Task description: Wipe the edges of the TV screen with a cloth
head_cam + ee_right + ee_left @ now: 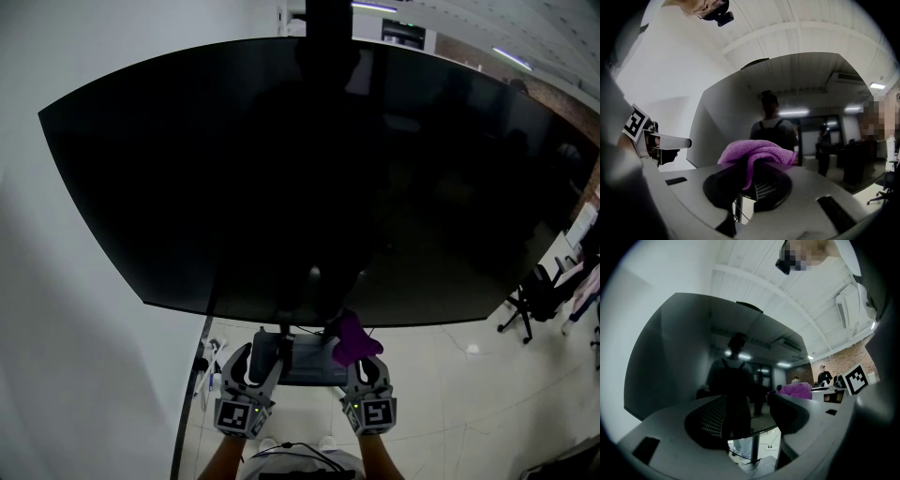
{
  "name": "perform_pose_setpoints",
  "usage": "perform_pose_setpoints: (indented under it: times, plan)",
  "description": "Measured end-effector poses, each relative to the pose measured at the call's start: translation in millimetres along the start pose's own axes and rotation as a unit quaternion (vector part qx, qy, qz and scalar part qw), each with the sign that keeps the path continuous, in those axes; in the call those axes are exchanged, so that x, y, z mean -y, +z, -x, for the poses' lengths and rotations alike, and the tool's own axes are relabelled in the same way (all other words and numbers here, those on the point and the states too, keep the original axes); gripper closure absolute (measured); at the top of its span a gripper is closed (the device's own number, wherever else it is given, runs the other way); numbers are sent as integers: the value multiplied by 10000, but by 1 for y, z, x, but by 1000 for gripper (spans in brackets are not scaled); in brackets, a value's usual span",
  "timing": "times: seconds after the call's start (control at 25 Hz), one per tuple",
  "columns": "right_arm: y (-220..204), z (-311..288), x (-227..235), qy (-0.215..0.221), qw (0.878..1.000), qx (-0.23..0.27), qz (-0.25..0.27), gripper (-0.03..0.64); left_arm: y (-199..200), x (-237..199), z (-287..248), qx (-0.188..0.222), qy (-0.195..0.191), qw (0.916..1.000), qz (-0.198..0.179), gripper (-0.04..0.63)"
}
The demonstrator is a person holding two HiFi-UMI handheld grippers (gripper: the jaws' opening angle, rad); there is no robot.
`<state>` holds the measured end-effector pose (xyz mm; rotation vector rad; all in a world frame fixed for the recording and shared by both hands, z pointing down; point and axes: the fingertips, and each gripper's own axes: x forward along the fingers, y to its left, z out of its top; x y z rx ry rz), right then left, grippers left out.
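Note:
A large black TV screen [319,169] fills the head view, its bottom edge [319,321] just above both grippers. My right gripper [359,367] is shut on a purple cloth [354,339], which rises to the screen's bottom edge near the middle. The right gripper view shows the purple cloth [757,158] bunched over the closed jaws, with the dark screen [797,117] behind. My left gripper [264,361] stands open and empty beside it, below the screen. The left gripper view has the screen [708,357] ahead and the cloth [796,390] at the right.
The TV's black stand post [328,19] rises behind the screen and its base [305,361] sits on the floor between the grippers. A white wall [66,309] is at the left. An office chair [534,295] stands at the right on the tiled floor.

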<state>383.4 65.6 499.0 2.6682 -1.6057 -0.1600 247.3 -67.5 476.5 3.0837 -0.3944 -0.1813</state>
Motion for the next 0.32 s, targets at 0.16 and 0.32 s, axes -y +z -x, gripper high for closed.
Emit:
perform_pose_setpoints:
  times: [0.16,0.32]
  plan:
    - [3,10,-9,57,9999,-27,-95,581,-5,5,14,47,119,9999,-49,319]
    - [2,14,-10,19,10000,49,-21,581,-3,6,23,114,195,9997,-118,319]
